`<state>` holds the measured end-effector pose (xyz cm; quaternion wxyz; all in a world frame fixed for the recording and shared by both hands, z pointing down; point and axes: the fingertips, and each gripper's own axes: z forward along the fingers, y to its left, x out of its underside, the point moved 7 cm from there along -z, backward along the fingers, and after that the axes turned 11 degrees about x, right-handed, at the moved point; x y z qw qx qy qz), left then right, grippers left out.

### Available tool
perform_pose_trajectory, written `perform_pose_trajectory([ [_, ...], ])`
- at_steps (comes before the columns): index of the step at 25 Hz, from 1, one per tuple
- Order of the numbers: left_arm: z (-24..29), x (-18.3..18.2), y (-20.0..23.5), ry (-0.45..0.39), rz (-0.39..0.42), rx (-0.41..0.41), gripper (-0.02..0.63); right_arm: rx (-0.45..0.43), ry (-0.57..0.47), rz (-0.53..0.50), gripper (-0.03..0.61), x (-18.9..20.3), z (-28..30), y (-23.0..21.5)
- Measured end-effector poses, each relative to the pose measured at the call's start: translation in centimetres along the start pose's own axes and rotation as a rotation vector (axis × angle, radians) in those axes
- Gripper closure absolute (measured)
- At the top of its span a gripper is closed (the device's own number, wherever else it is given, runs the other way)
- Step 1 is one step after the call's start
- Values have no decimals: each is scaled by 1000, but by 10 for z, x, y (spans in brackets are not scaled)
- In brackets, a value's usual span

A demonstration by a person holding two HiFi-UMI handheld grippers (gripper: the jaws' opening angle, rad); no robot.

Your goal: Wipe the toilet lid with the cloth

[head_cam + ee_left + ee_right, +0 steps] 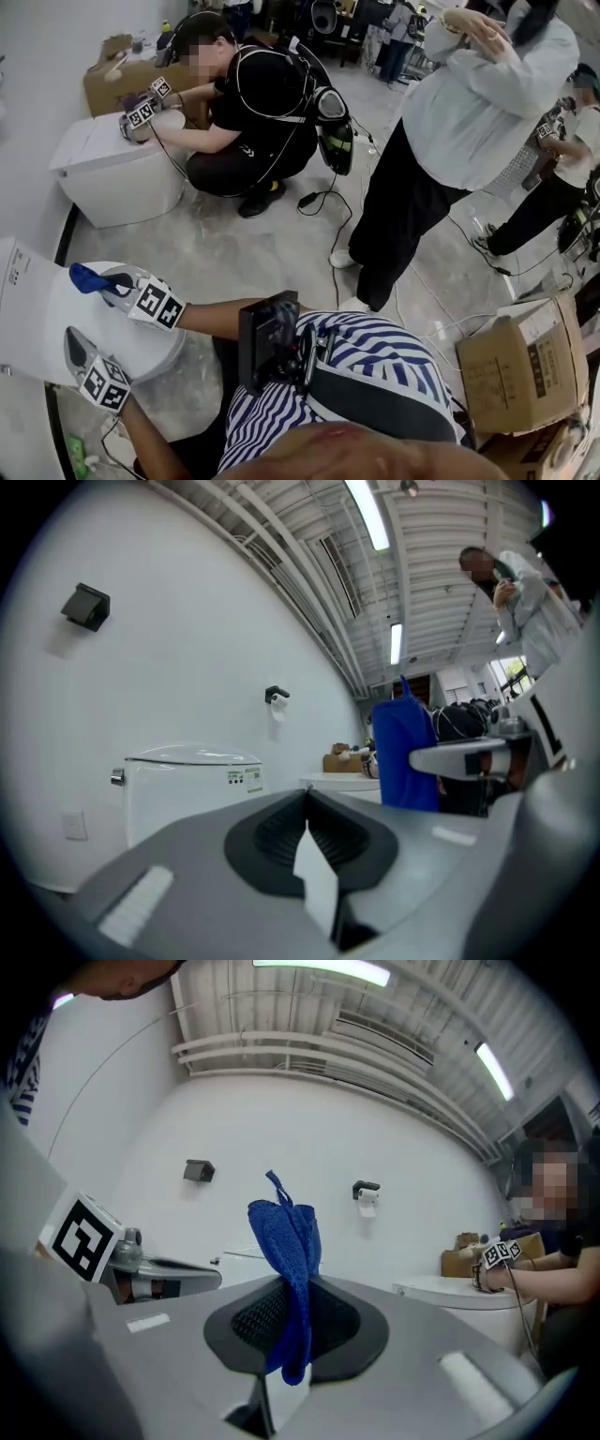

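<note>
Down at the near toilet, the left gripper hangs over the smooth, rounded white lid, its grey jaws pressed together with nothing between them. Just beside it, the right gripper is clamped on a blue cloth. The cloth is nubby and bunched into an upright fold above the lid. Farther right, a crouching person works at a second toilet. A cardboard box sits on the floor.

The left gripper has its jaws pressed together with nothing between them. Just beside it, the right gripper pinches the cloth, which rises above its jaws.
</note>
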<state>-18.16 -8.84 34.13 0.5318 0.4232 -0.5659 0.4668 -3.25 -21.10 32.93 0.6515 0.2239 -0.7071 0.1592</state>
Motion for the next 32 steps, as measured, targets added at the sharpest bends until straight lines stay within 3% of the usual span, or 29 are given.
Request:
perform_pose_trajectory([
  [32, -2, -9, 2, -35, -18, 3, 611, 19, -28, 15, 529, 12, -2, 17],
])
